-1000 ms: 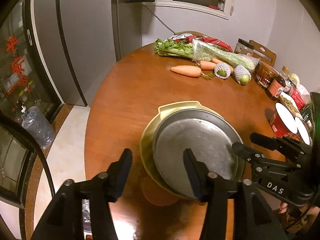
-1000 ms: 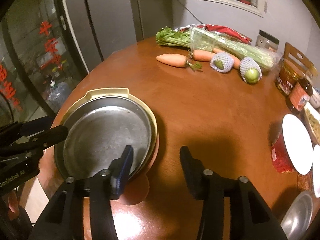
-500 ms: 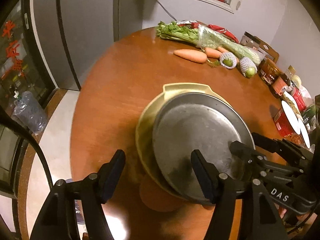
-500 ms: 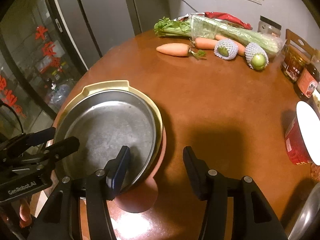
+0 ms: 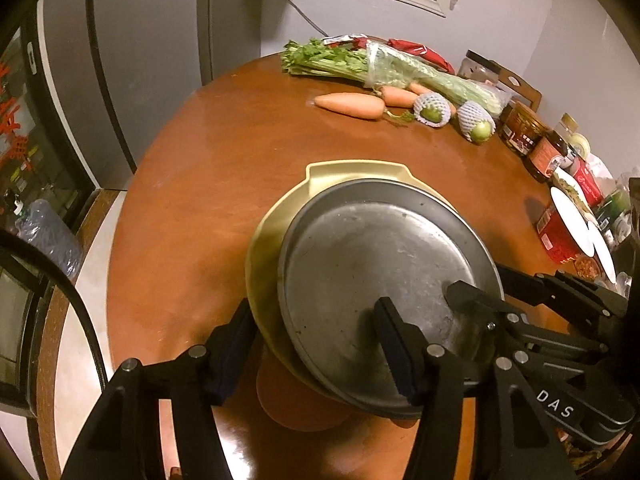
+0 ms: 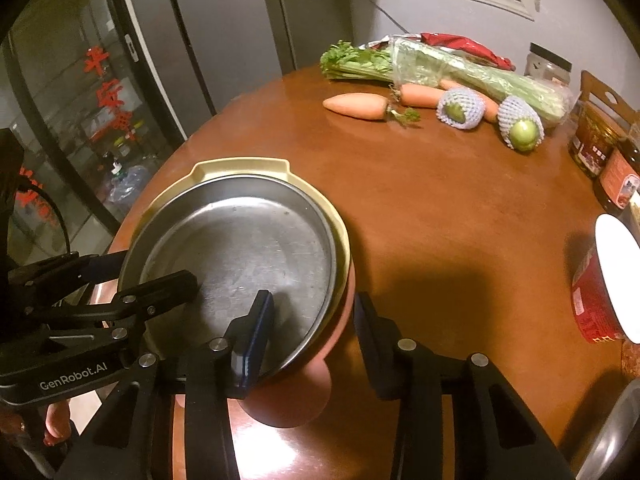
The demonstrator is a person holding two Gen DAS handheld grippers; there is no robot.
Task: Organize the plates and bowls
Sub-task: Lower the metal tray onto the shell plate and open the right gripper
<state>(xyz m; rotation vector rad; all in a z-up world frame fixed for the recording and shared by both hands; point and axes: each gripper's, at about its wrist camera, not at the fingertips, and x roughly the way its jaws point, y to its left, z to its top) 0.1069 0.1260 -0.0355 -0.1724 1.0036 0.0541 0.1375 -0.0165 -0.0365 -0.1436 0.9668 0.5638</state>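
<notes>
The round wooden table (image 5: 224, 184) spreads out ahead of both grippers. Straight in front of them sits the stack: a steel plate (image 5: 372, 272) nested in a cream dish (image 5: 276, 240), all atop a pinkish bowl (image 6: 296, 396). The left gripper (image 5: 316, 354) straddles the stack's near-left rim, jaws closing, one finger over the steel, the other outside the cream edge; whether the pads press yet I can't tell. The right gripper (image 6: 314, 340) straddles the near-right rim likewise, also closing. Far beyond lie celery (image 6: 440, 68), carrots (image 5: 350, 105) and two netted green fruits (image 6: 520, 130).
</notes>
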